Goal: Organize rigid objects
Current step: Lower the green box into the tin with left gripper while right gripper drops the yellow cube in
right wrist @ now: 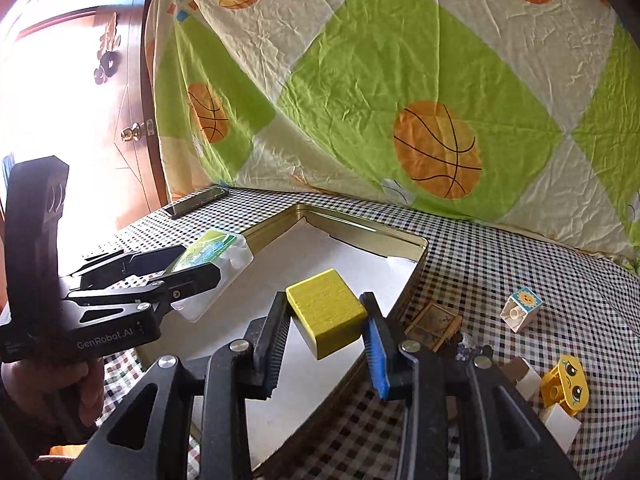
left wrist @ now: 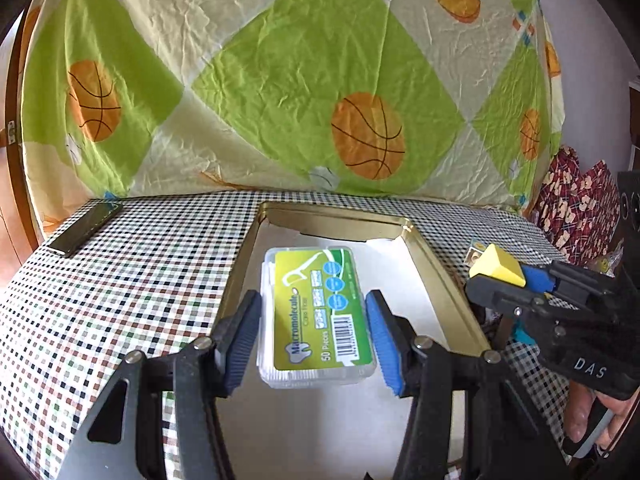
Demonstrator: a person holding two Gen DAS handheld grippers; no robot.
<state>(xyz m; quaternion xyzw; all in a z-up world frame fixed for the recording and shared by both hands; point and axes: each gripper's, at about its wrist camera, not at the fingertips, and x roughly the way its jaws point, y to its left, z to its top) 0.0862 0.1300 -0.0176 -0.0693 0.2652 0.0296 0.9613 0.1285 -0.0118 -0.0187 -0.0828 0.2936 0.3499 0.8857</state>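
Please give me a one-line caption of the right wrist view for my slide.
Right gripper carries a yellow block above the open tin box; left gripper holds a floss-pick case.

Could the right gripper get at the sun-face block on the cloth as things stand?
Probably not yet. The right gripper is shut on a yellow block above the tin, so its jaws are occupied. The sun-face block itself lies clear on the cloth, with nothing over it.
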